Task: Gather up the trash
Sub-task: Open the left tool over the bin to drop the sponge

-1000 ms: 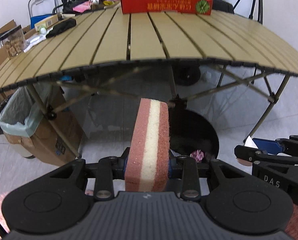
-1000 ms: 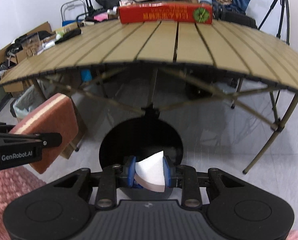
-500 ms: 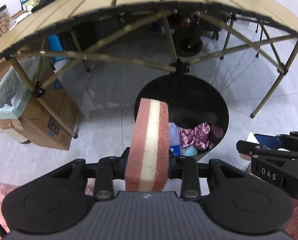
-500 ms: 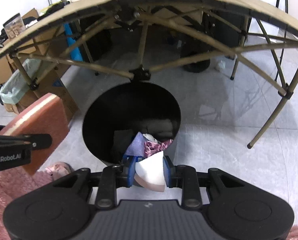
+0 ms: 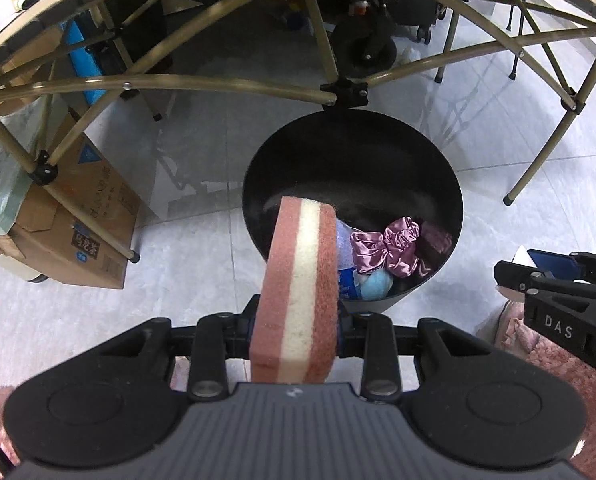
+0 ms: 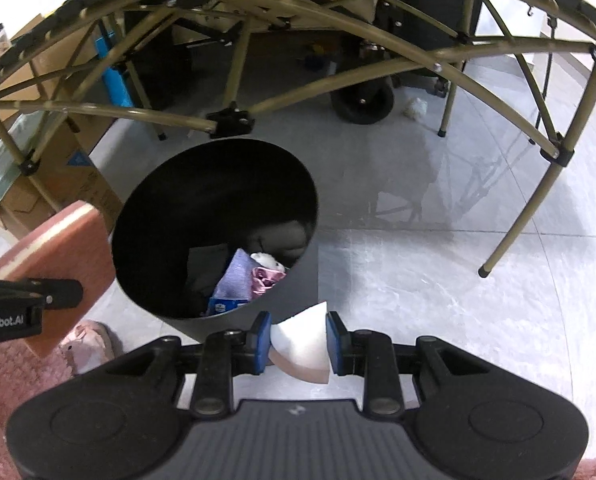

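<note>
The thick pink sponge w/ a cream middle layer (image 5: 298, 300) is being pinched on edge betw. the jaws of the left gripper (image 5: 298, 316), over the near rim of the round black trash bin (image 5: 438, 168). A white folded paper wedge (image 6: 304, 340) is being gripped by the right gripper (image 6: 298, 340), just beside the bin's outer wall. Purple satin fabric (image 5: 386, 246) & a blue packet (image 6: 221, 304) are lying inside the bin, under the tan folding table frame (image 5: 225, 84).

"DAS" stands in white letters on the right gripper (image 5: 558, 292), right of the bin (image 5: 454, 200). "enRobot.AI" stands on the left gripper (image 6: 13, 304), left of the bin. Print on the cardboard box (image 5: 85, 232), left of the bin, is too blurred to read.
</note>
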Tool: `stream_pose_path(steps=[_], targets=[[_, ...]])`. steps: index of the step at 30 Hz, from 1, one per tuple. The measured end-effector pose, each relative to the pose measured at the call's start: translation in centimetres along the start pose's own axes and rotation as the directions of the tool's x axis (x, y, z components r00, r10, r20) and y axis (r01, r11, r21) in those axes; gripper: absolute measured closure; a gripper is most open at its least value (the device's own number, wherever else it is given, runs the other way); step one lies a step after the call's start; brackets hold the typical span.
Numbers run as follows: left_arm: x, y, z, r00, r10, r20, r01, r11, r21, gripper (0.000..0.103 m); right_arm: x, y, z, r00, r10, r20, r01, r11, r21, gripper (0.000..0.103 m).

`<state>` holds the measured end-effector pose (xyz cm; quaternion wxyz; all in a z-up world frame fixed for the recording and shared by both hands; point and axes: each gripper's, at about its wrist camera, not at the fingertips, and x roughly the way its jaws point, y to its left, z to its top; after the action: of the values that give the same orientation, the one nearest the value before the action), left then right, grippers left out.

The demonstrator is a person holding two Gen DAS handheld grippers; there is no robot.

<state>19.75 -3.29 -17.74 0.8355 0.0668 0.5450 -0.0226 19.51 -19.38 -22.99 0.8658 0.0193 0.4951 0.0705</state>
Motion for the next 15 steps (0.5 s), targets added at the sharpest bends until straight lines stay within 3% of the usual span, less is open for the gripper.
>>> stream_pose_path(steps=[15], targets=[[3.0, -1.9, 3.0, 0.999, -0.027, -0.025, 0.027, 0.999, 0.028, 0.07, 1.9, -2.9, 1.1, 0.998, -0.057, 0.003, 0.057, 0.995, 0.08, 0.075]])
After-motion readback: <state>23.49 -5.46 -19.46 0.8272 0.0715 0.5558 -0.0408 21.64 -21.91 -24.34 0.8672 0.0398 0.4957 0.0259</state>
